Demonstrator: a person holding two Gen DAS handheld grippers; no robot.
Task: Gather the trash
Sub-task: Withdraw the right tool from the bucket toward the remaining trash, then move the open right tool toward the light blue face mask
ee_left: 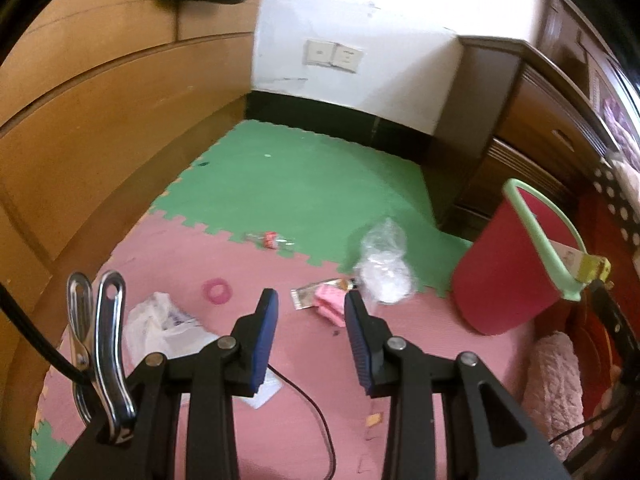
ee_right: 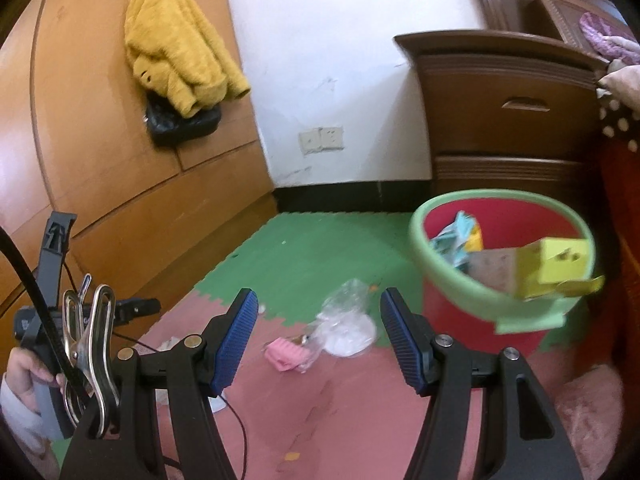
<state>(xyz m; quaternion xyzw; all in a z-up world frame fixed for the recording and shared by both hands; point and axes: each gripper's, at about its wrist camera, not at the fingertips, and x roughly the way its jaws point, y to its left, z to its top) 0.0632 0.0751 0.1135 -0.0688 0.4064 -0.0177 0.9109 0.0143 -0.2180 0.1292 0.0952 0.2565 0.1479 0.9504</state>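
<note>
Partly done, I judge: the red bin (ee_right: pixel 500 240) already holds paper and a yellow box; a clear bag (ee_left: pixel 382 268), pink wrapper (ee_left: pixel 330 304) and white bag (ee_left: pixel 164 320) lie on the floor mat; left gripper (ee_left: pixel 310 306) and right gripper (ee_right: pixel 318 308) spread, empty

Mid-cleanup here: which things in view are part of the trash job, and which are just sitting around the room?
Job:
red bin, already holding a yellow box
clear plastic bag
pink wrapper
small bottle
crumpled white bag
left gripper and right gripper, both open and empty

Not the job:
yellow sweater
wooden nightstand
wall sockets
</note>
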